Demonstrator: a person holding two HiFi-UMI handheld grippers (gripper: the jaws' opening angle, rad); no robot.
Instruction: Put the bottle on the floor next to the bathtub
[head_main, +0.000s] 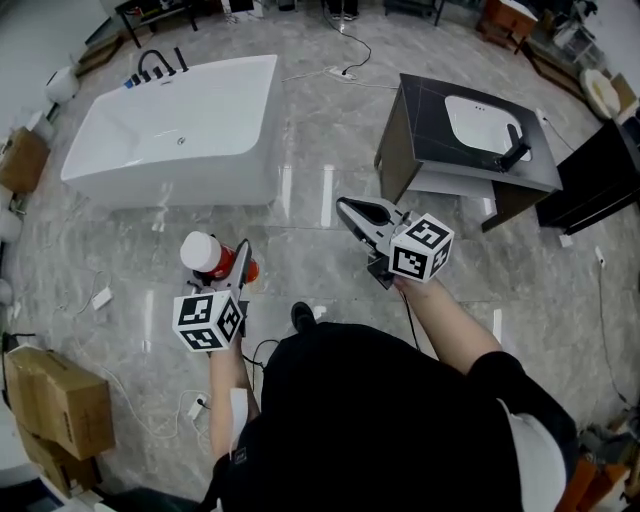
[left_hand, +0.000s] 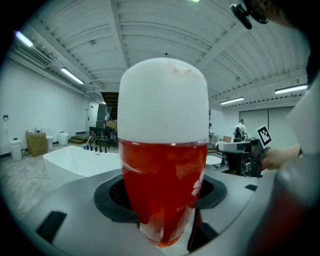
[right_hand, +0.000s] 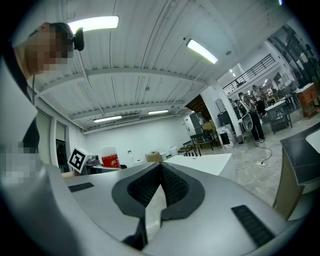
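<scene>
Left gripper (head_main: 237, 265) clamps one red bottle (left_hand: 164, 165); right gripper (head_main: 345, 206) clenched, empty; one bathtub (head_main: 160, 170) ahead.

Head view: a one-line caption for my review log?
Left gripper holds a white-capped red bottle short of the white bathtub; right gripper shut and empty.

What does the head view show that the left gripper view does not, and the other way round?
Only the head view: the marker cube on the left gripper, and the person's shoe. Only the left gripper view: the ceiling lights. Both: the bottle clamped in that gripper, and the white bathtub.
</scene>
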